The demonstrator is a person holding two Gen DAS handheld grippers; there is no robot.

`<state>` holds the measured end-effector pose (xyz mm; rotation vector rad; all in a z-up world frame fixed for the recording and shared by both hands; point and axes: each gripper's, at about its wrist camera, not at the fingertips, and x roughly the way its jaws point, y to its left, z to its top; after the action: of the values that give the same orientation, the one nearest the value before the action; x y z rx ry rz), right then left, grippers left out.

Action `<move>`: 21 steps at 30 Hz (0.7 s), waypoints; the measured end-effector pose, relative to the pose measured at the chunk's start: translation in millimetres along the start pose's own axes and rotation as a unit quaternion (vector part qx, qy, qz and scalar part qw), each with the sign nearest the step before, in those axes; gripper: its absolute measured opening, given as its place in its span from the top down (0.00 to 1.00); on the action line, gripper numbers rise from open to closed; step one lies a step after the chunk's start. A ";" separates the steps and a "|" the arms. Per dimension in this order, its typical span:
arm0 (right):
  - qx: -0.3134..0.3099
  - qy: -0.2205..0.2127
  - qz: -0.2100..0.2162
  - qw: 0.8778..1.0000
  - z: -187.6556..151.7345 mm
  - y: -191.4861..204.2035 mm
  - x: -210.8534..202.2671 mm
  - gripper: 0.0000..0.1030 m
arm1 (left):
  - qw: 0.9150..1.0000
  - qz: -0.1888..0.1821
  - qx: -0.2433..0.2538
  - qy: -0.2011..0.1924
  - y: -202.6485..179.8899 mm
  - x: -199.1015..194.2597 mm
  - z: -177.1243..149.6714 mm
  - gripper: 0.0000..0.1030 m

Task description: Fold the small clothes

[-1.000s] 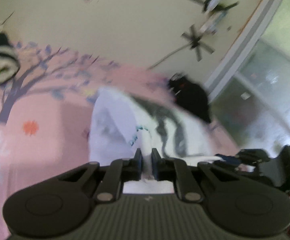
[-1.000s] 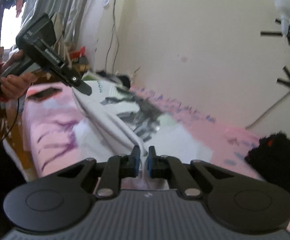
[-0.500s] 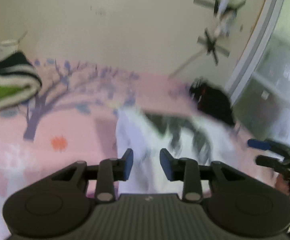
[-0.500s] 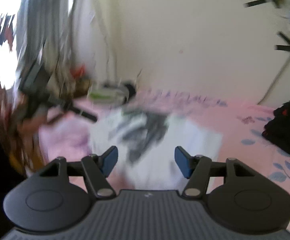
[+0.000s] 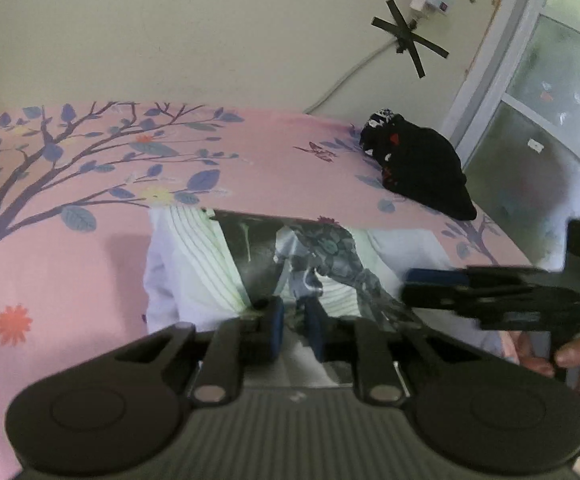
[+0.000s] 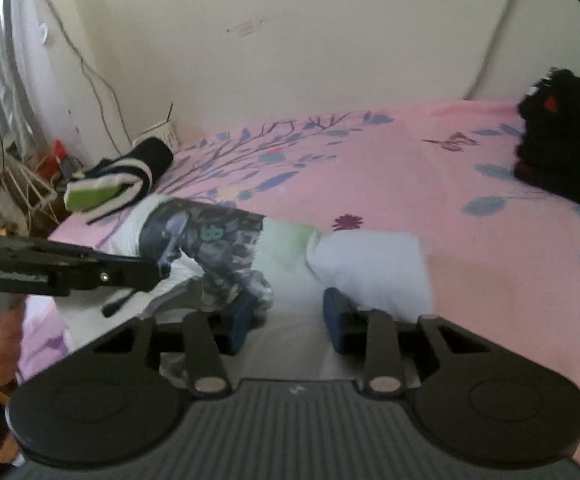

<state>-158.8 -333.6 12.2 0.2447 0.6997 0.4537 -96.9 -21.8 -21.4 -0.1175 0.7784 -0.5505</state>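
We see the white printed shirt [image 5: 218,268] lying folded on the pink bed [image 5: 90,280], near its front edge. Our left hand-held gripper [image 5: 291,330] has just been narrowing, slightly parted over the cloth; our right hand-held gripper [image 6: 286,322], also closing, stands spread, gripping nothing.

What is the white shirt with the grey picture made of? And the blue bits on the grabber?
The white shirt looks like soft matte cotton knit: it creases and lies limp. The blue pads on the right gripper look like dull rubber, though plastic is possible.
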 end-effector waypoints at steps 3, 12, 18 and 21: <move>0.088 -0.044 0.027 0.995 1.7 -27.4 -39.8 0.52 | 0.999 -0.027 0.000 -0.032 -5.5 -19.6 4.1 0.79; 0.102 -0.095 -0.020 0.990 -10.7 -23.1 -88.1 0.38 | 0.996 0.011 -0.002 -0.090 5.8 -39.8 12.2 0.42; 0.042 -0.094 0.016 0.995 5.5 21.5 -58.7 0.56 | 0.991 -0.006 -0.121 -0.053 70.0 -40.5 -2.1 0.04; 0.036 -0.066 0.006 0.997 5.4 28.1 -19.8 0.63 | 0.983 -0.080 -0.167 -0.009 85.3 -23.2 -13.8 0.00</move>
<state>-177.4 -318.9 37.5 0.3430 0.5865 0.4205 -83.5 64.2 -41.9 -0.4972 0.8434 -0.5664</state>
